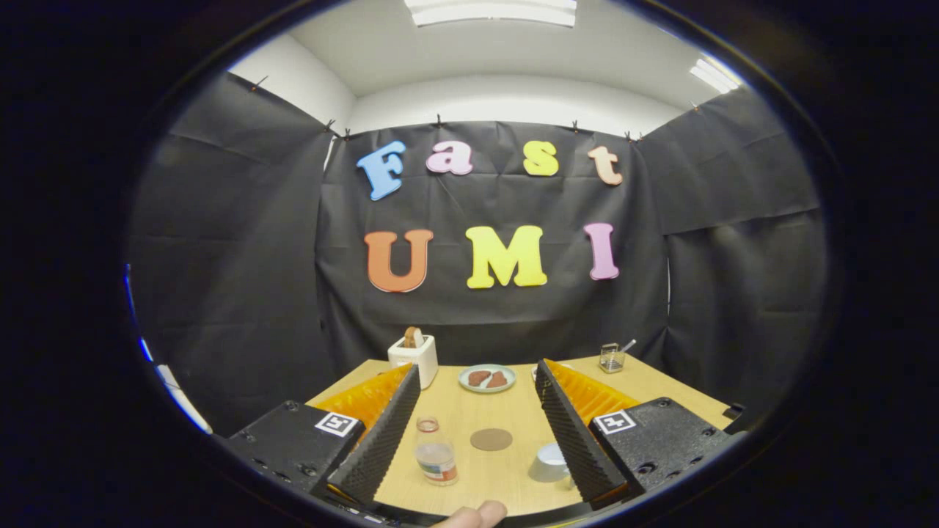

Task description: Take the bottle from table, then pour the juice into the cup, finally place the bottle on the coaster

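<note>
A small clear bottle (435,451) with a label and a little liquid stands upright on the wooden table (506,484), close to the inner side of my left finger. A round brown coaster (491,439) lies flat in the gap between the fingers, a bit farther off. A pale cup (549,462) stands against the inner side of my right finger, partly hidden by it. My gripper (478,374) is open, held above the table, with nothing between its fingers.
At the table's far side stand a white toaster (414,358) with bread in it, a plate (487,378) with two brown pieces, and a small glass (612,357) with a stick in it. A fingertip of a person's hand (475,515) shows at the near edge.
</note>
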The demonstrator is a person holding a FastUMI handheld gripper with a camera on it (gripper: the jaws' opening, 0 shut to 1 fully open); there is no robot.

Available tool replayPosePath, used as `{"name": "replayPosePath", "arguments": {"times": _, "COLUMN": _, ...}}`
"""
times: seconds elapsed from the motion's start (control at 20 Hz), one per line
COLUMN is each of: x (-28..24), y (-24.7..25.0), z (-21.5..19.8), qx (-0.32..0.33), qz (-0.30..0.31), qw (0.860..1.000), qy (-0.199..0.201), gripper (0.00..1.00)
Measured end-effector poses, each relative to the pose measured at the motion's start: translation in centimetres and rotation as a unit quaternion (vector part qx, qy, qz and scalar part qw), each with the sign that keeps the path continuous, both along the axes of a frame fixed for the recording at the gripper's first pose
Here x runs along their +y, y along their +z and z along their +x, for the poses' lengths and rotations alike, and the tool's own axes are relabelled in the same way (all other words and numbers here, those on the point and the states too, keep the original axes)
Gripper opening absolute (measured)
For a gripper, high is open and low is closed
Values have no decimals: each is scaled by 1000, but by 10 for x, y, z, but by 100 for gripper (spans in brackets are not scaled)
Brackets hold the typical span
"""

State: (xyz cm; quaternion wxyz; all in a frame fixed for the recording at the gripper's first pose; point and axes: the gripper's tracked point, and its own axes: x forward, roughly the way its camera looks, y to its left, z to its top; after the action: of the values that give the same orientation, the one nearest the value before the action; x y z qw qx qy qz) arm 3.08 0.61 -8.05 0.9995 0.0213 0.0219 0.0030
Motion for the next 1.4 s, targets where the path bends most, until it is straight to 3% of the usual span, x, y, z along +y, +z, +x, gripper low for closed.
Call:
{"name": "replayPosePath", "arguments": {"times": 0.8, "x": 34, "y": -152, "z": 45, "qx": 18, "qz": -7, "qw": 1000, "qy": 20, "gripper": 100}}
{"name": "replayPosePath", "arguments": {"times": 1.05, "x": 60, "y": -193, "z": 57, "qx": 29, "qz": -14, "qw": 999, "qy": 44, "gripper": 100}}
{"name": "replayPosePath", "arguments": {"times": 1.4, "x": 73, "y": -243, "z": 95, "qx": 64, "qz": -29, "qw": 997, "qy": 40, "gripper": 100}}
